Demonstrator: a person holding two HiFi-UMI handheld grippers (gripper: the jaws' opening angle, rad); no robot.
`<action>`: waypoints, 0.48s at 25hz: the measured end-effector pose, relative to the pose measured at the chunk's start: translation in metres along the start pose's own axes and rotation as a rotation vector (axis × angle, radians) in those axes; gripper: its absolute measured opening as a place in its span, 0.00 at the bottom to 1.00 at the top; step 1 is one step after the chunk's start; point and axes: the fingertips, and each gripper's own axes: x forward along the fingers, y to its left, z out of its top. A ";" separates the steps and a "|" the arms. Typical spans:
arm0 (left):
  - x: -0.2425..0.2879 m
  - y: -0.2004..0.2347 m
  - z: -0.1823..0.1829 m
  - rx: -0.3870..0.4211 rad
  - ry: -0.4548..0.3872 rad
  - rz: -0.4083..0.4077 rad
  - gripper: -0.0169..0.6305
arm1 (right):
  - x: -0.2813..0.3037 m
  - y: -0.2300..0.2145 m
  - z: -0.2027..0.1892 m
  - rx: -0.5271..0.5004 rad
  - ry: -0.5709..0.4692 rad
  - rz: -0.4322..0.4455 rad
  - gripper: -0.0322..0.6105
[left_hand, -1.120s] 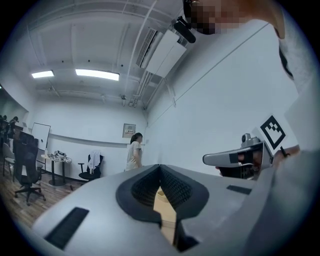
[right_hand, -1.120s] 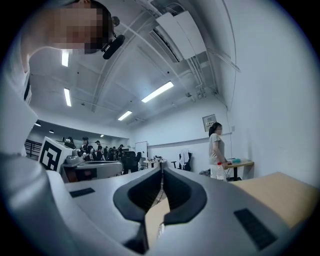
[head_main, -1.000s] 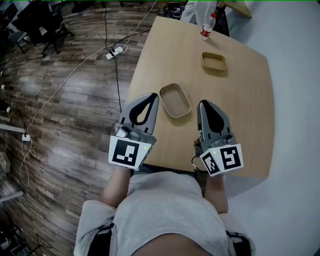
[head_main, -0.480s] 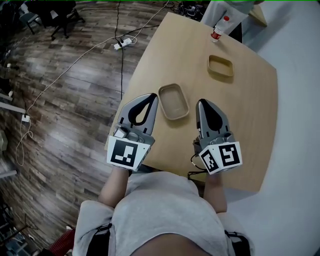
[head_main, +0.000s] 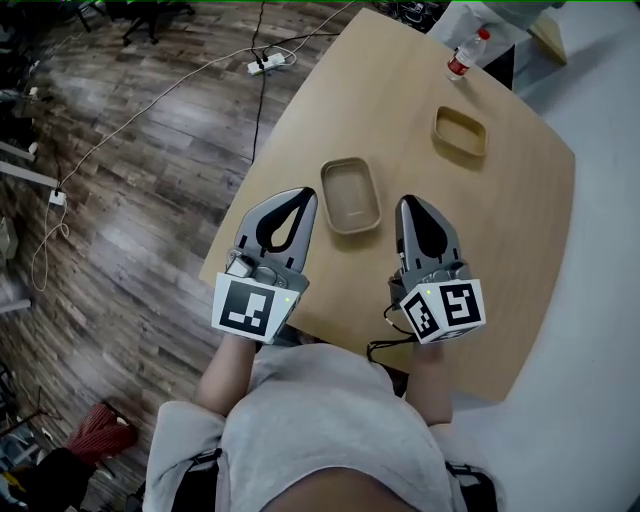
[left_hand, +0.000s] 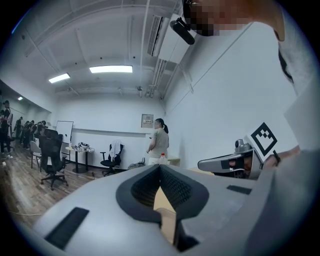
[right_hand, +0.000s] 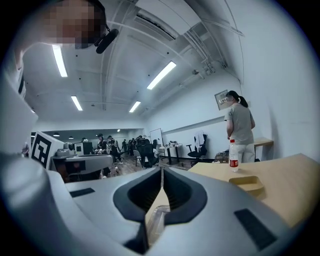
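Just ahead: near tray (head_main: 350, 195), far tray (head_main: 460, 131), bottle (head_main: 466, 55).

Place: you're in an open office or lab.
Signs around you: swivel chairs (left_hand: 50, 159), whiteboard (left_hand: 64, 132), ceiling strip lights (left_hand: 111, 69).

Wooden table (head_main: 500, 240) before me.
On it: near tray (head_main: 350, 196), far tray (head_main: 461, 131), and an upright bottle (head_main: 466, 56) at the far edge.

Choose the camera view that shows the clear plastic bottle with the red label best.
Right gripper view: the clear plastic bottle stands side-on and whole. The head view shows it small, from above; the left gripper view shows only its top.
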 end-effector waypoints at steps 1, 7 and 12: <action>0.000 -0.002 -0.003 0.000 0.008 0.007 0.05 | 0.000 -0.002 -0.004 0.005 0.008 0.006 0.07; 0.007 -0.007 -0.015 0.000 0.044 0.043 0.05 | 0.009 -0.021 -0.027 0.031 0.075 0.023 0.07; 0.007 -0.008 -0.023 -0.004 0.068 0.065 0.05 | 0.024 -0.032 -0.057 0.051 0.169 0.042 0.07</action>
